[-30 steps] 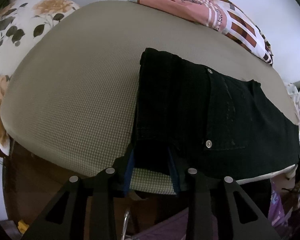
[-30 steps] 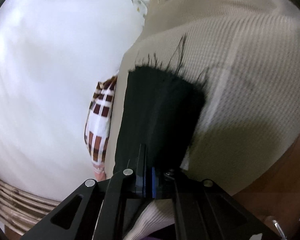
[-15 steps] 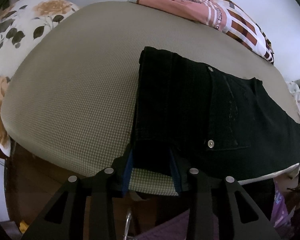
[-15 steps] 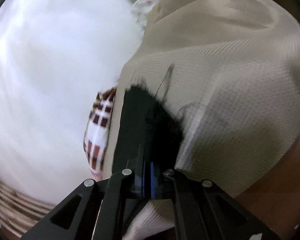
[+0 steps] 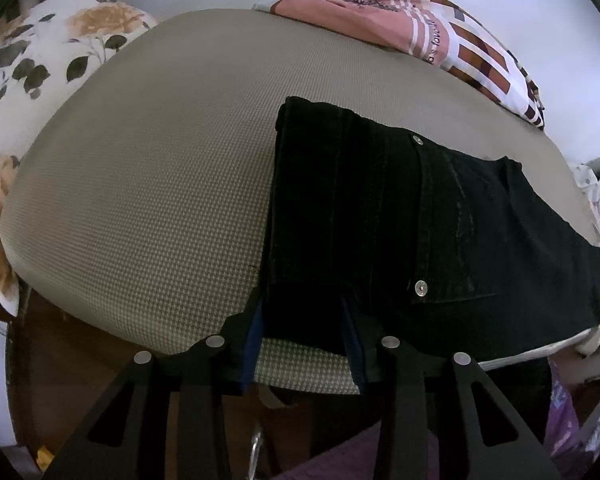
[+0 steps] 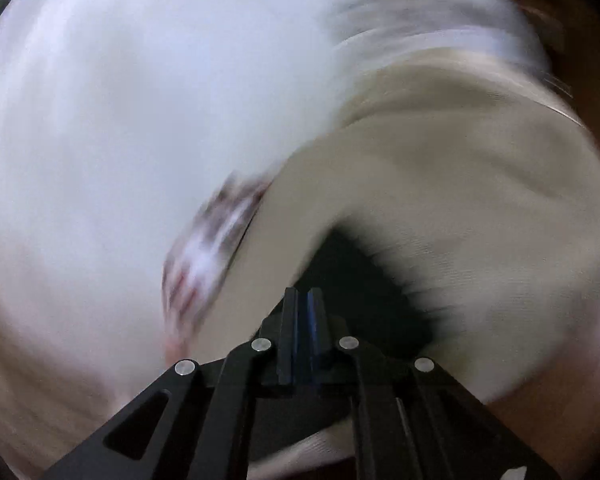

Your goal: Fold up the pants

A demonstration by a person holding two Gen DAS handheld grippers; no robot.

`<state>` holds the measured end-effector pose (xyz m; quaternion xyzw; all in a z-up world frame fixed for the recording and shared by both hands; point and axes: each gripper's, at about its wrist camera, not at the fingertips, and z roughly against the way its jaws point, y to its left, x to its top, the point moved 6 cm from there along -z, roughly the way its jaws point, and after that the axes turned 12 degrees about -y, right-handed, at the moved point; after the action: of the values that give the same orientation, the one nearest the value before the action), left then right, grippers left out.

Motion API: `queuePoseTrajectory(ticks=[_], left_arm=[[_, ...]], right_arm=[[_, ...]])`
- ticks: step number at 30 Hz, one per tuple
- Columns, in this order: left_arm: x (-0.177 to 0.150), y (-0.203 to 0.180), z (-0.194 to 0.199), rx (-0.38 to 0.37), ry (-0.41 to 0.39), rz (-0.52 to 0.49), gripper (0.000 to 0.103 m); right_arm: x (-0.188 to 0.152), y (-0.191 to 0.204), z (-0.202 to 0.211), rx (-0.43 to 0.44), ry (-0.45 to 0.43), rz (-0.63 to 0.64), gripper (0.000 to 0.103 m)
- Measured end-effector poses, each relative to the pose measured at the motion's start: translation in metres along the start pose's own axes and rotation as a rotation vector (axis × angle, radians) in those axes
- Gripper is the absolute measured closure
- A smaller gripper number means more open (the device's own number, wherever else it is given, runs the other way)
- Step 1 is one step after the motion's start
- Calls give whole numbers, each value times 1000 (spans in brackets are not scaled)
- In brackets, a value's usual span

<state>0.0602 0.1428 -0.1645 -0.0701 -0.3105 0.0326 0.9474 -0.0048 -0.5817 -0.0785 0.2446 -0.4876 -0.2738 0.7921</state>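
while the black pants (image 5: 400,216) stretch rightward, left tongs (image 5: 302,320) gape; right tongs (image 6: 303,300) clench their hem.

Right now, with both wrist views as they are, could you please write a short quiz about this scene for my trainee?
1. True or false: the left claw is shut on the black jeans.
2. Multiple choice: the jeans lie on A) a floral pillow, B) a grey-green mattress, C) a wooden floor.
3. Fill in: the right wrist view is heavily ____, so fine detail there cannot be read.

Key:
1. False. The left claw's fingers stand apart, astride the near edge of the jeans.
2. B.
3. Blurred. Only the right claw, with fingers together, and dark cloth beyond it can be made out.
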Motion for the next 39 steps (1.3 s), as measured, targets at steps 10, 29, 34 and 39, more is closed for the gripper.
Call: queuePoseTrajectory(ticks=[10,29,34,39], left_arm=[[-2,6,-2,-22,-10,31,60],[-1,14,-9,-55,-12,104,52],[-3,12,-7,-48,-17,100,52],[1,9,-3,-19,-43,61,52]], right_arm=[[-173,249,-201,351,469,675,51],[-245,267,-300,355,723,847,71],[-253,274,-307,390,782,935,85],[-247,276,-310,354,705,927,96]])
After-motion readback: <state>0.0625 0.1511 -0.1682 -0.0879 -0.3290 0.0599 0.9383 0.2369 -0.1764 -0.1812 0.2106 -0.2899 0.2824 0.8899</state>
